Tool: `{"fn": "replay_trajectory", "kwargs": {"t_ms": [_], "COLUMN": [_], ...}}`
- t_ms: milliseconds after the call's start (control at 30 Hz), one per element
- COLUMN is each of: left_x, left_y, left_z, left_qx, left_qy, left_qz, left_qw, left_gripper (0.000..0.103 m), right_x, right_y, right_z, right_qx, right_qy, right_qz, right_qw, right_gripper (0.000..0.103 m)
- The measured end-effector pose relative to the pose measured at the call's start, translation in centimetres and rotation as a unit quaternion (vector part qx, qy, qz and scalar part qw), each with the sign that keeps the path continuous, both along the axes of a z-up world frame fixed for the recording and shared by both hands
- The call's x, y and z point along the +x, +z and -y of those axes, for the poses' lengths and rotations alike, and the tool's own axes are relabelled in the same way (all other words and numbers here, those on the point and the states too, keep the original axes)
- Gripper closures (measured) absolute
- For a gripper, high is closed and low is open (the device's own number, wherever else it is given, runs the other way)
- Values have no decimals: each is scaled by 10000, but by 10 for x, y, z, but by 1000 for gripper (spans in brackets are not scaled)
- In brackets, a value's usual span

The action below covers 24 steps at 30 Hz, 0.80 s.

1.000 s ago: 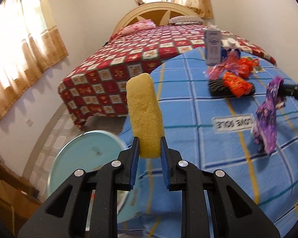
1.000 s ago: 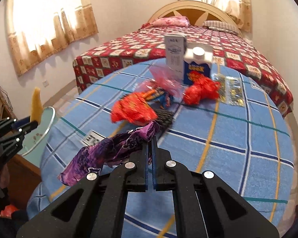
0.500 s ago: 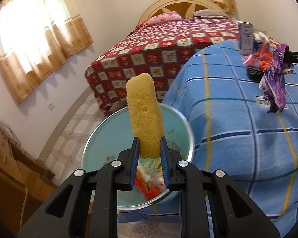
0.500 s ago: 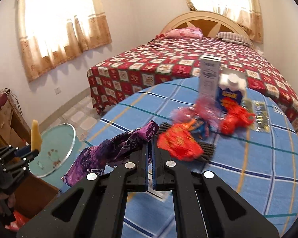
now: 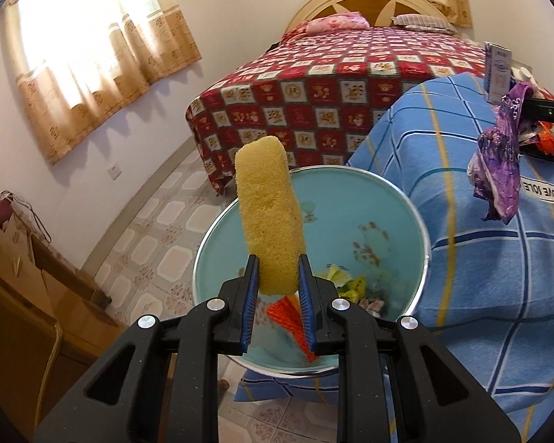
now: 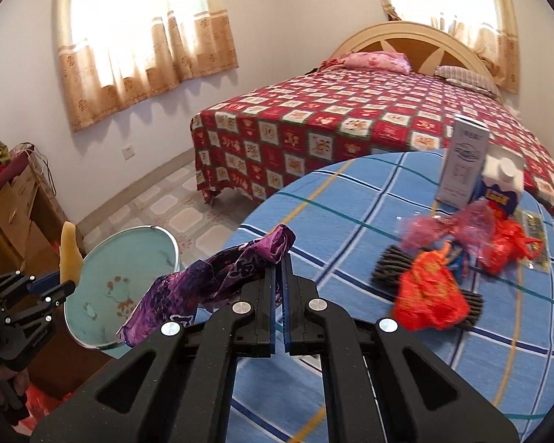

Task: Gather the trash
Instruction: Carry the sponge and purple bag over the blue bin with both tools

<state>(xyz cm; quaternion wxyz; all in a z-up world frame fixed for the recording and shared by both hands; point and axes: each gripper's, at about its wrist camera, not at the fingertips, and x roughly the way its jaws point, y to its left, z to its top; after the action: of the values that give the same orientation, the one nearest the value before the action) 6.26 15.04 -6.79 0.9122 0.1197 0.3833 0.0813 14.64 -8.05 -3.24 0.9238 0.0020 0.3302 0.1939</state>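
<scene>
Left claw: the left claw is clamped on a yellow sponge, which stands up between the blue pads. A second ago it hung over the blue cloth with the bin off to the side — now it sits right above the bin's mouth.
Right claw: the right claw is pinched fully together on a purple wrapper, which trails off to the left of the tips. Earlier the wrapper hung over the middle of the desk; now it is out past the desk's edge, near the bin but not over it.
Bin: the light-blue trash bin stands on the floor against the desk, with an orange scrap and yellowish wrappers already at the bottom.
Desk: the desk, under a blue checked cloth, carries what is left — an orange-red wrapper on a dark ribbed thing, a pink film wrapper, a second red wrapper, a white carton and a blue bottle.
Bed: a red patterned bed lies beyond, apart from the work.
Meaning: both loads have swung toward the bin; the sponge looks ready to drop, the wrapper likely needs a little more travel.
</scene>
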Motion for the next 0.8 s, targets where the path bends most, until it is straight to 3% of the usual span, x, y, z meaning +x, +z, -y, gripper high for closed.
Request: {"fn": "replay_trajectory", "kwargs": {"t_ms": [800], "left_x": [0], "left_y": [2], "left_z": [-45], "left_qx": [-47], "left_qy": [434], "left_qz": [-5], "left_qw": [9990], "left_gripper": [82], "right_x": [25], "right_y": [-16], "right_z": [-75], "right_qx": [-63], "right_qy": [465], "right_qz": [-145], "right_qw": [9988], "right_gripper": [99]}}
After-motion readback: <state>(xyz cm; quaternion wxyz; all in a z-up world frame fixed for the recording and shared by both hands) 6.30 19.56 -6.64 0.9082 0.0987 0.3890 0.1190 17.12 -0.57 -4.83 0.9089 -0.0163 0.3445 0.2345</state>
